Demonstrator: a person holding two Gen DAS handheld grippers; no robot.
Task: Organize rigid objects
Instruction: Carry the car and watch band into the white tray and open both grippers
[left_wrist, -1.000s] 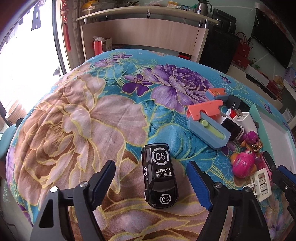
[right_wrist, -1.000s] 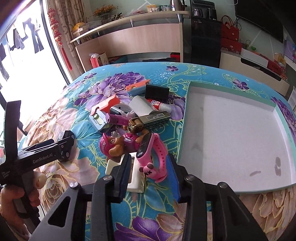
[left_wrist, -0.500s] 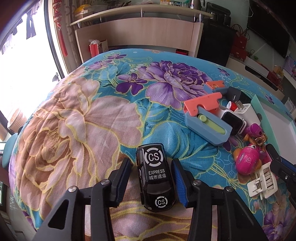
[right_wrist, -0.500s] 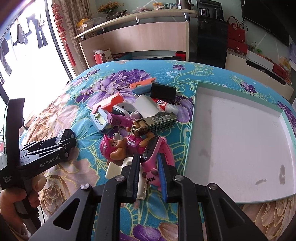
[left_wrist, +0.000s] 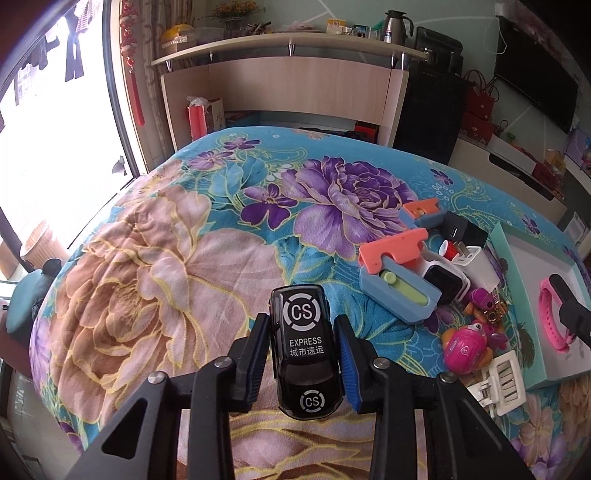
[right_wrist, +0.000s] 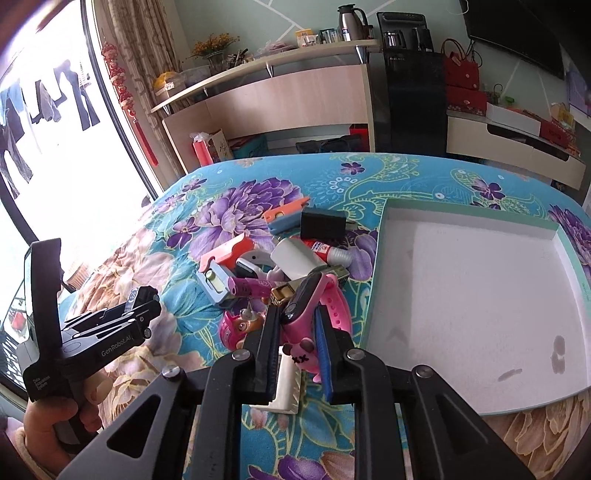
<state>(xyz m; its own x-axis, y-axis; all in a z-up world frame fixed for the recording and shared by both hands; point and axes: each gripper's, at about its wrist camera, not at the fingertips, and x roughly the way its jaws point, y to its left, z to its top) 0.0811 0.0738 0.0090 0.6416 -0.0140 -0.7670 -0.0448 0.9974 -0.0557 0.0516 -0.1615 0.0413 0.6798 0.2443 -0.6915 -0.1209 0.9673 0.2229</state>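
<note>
My left gripper (left_wrist: 302, 356) is shut on a black toy car (left_wrist: 304, 349) marked "CS EXPRESS" and holds it above the floral blanket. My right gripper (right_wrist: 298, 345) is shut on a pink wristband (right_wrist: 312, 308) with a black face, lifted over the toy pile beside the white tray (right_wrist: 476, 317). The left wrist view shows the wristband (left_wrist: 552, 321) over the tray's edge (left_wrist: 517, 291). The left gripper also shows at the left of the right wrist view (right_wrist: 144, 302).
A pile lies left of the tray: an orange and blue tool (left_wrist: 397, 280), a white charger (left_wrist: 476, 264), a black block (right_wrist: 322, 224), a glue tube (right_wrist: 328, 253), a pink pup figure (right_wrist: 236, 326), a white clip (right_wrist: 286, 384). Shelving stands beyond the bed.
My left gripper closed on the black car and lifted it. My right gripper closed on the pink wristband and raised it off the blanket toward the tray.
</note>
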